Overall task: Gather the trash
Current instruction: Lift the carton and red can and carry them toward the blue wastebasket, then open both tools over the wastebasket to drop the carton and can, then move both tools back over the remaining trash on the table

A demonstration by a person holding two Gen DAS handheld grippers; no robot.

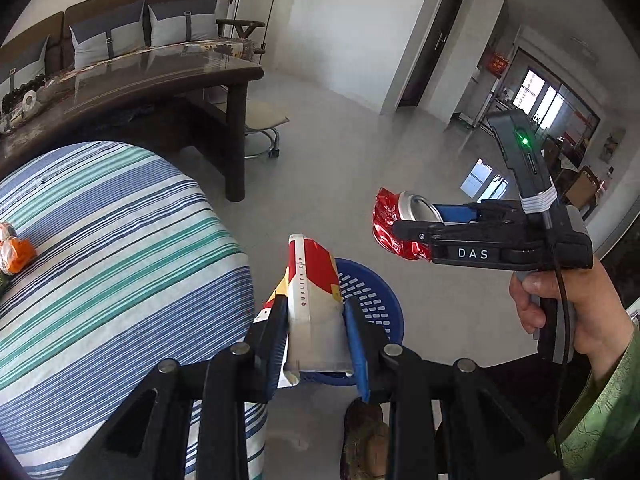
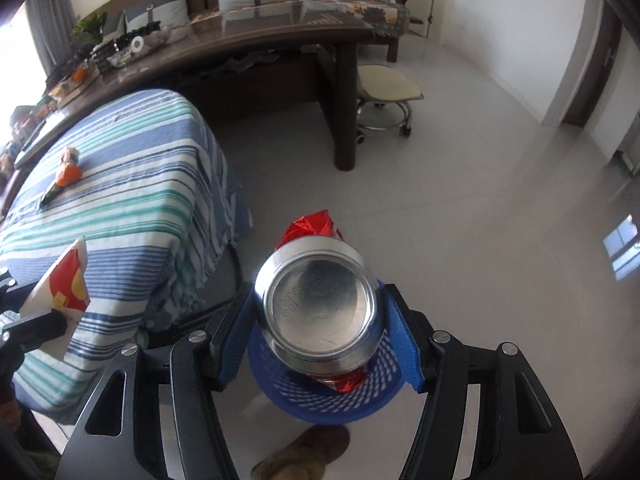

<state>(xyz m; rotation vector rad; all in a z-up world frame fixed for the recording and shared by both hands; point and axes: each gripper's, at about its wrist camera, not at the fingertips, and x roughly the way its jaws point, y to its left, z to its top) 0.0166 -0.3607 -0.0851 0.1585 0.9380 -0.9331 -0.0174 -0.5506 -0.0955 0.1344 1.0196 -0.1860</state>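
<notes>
My left gripper point(image 1: 316, 308) is shut on a flattened red, white and yellow paper cup point(image 1: 310, 276), which sticks up between the blue pads. Below and behind it, a blue perforated basket point(image 1: 372, 296) stands on the floor. My right gripper point(image 1: 416, 220), held by a hand in a green sleeve, is shut on a crushed red can point(image 1: 386, 216) above and to the right of the basket. In the right wrist view the can's point(image 2: 320, 300) silver bottom faces the camera between the pads of the right gripper point(image 2: 316, 304), directly over the basket point(image 2: 320, 396). The cup point(image 2: 60, 280) shows at the left edge.
A table under a blue and green striped cloth point(image 1: 100, 240) stands left of the basket, with orange wrappers point(image 2: 68, 172) lying on it. Behind it are a dark wooden desk point(image 1: 160, 76), a wheeled stool point(image 2: 386, 92) and a sofa. A brown slipper point(image 2: 304, 452) lies near the basket.
</notes>
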